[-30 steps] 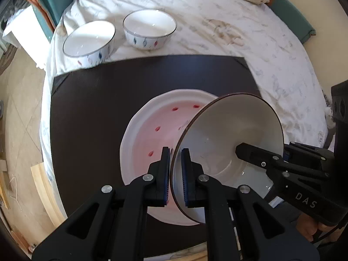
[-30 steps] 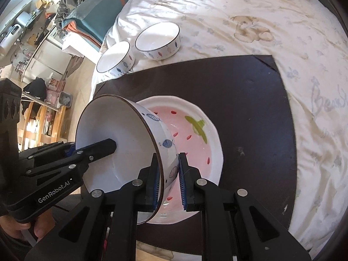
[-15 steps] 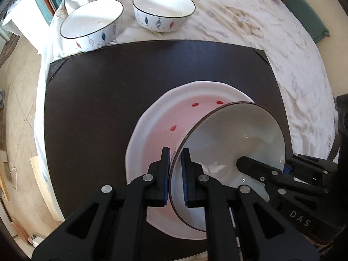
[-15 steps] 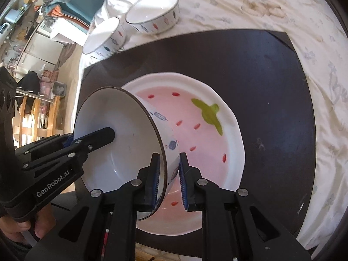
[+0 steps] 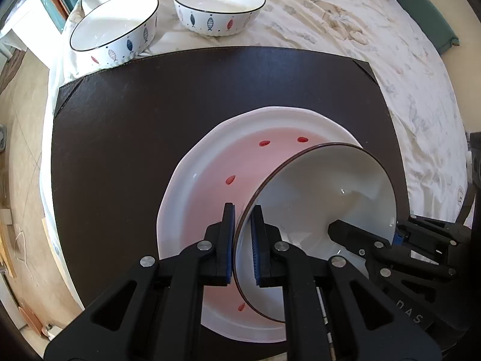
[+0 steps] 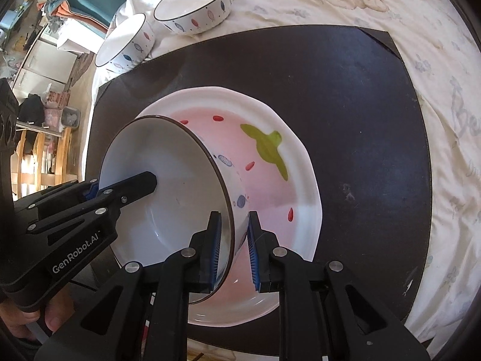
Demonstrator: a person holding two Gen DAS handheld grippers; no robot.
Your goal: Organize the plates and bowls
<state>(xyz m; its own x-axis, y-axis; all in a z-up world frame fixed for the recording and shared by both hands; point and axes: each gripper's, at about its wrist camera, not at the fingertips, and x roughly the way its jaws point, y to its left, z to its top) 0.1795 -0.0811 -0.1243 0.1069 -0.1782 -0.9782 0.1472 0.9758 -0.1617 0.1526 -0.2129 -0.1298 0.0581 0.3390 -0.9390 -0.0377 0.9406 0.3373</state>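
Pinching white ceramic bowl (image 5: 318, 198) rim with left gripper (image 5: 243, 242) and right gripper (image 6: 234, 248), I level it before seating on pink strawberry-print plate (image 6: 270, 186).

held bowl (image 5: 324, 198): glossy glazed ceramic, white inside
plate (image 5: 210, 180): smooth shiny ceramic, pink centre
mat (image 5: 126, 126): dark, matt, leather-like grain
bedsheet (image 5: 345, 24): soft printed cloth, creased
left gripper (image 5: 243, 240): matt black plastic, ribbed blue pads, metal rivets
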